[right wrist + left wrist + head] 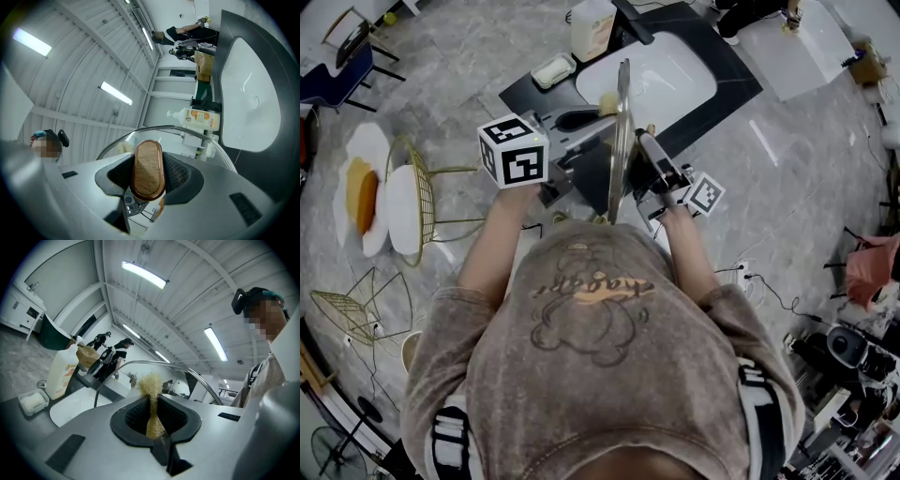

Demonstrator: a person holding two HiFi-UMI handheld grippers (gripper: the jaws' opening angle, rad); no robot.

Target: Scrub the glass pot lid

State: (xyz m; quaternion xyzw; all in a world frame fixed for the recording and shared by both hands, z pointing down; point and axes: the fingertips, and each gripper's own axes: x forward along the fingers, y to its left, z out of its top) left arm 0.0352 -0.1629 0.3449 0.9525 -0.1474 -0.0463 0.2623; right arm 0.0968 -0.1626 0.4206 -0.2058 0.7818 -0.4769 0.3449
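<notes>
The left gripper (152, 408) is clamped on a straw-coloured scrubber (150, 383), whose frayed tip pokes past the jaws toward the lid (183, 383). The right gripper (148, 161) is pinched on the lid's wooden knob (147, 180). It holds the glass lid on edge between the two grippers, above the dark counter just before the sink (675, 84).

The scrubbing step is in hand. The scrubber seems to meet the glass on the side away from the knob, though contact is hard to confirm. The next move calls for firm strokes across the glass while the right grip keeps the lid from twisting.

The white sink shows nothing in it. Beside it a soap dish (553, 70) holds a pale bar, with a jug (592, 28) and a pump bottle (201, 119) nearby.
</notes>
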